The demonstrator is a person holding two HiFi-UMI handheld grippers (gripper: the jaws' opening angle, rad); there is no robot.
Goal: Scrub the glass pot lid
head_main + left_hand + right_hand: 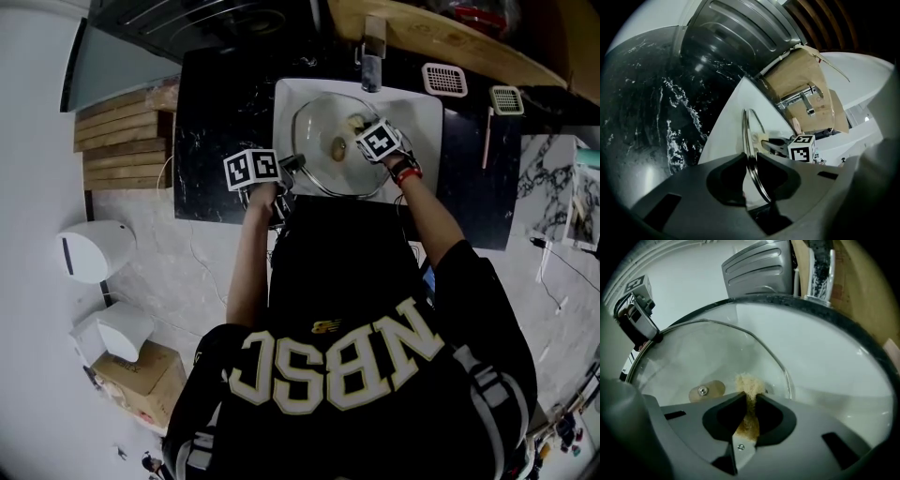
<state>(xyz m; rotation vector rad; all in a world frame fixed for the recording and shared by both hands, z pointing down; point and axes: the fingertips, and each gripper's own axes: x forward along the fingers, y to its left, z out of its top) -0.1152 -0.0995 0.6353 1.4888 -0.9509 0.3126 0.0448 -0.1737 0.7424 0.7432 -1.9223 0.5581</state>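
We clamp the lid (317,124) by its rim in the left gripper (751,157), tilted in the sink (424,105). The right gripper (750,397) pinches a scrubber (749,382) at the glass. Scrubbing step: next, we stroke across with steady pressure.

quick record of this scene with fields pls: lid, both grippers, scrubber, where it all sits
place: white sink set in a dark marbled counter
glass lid: over the sink, held by its rim
left gripper: shut on the lid's metal rim
right gripper: shut on a tan scrubber
contact: the scrubber's tip looks pressed on the glass, beside the centre disc
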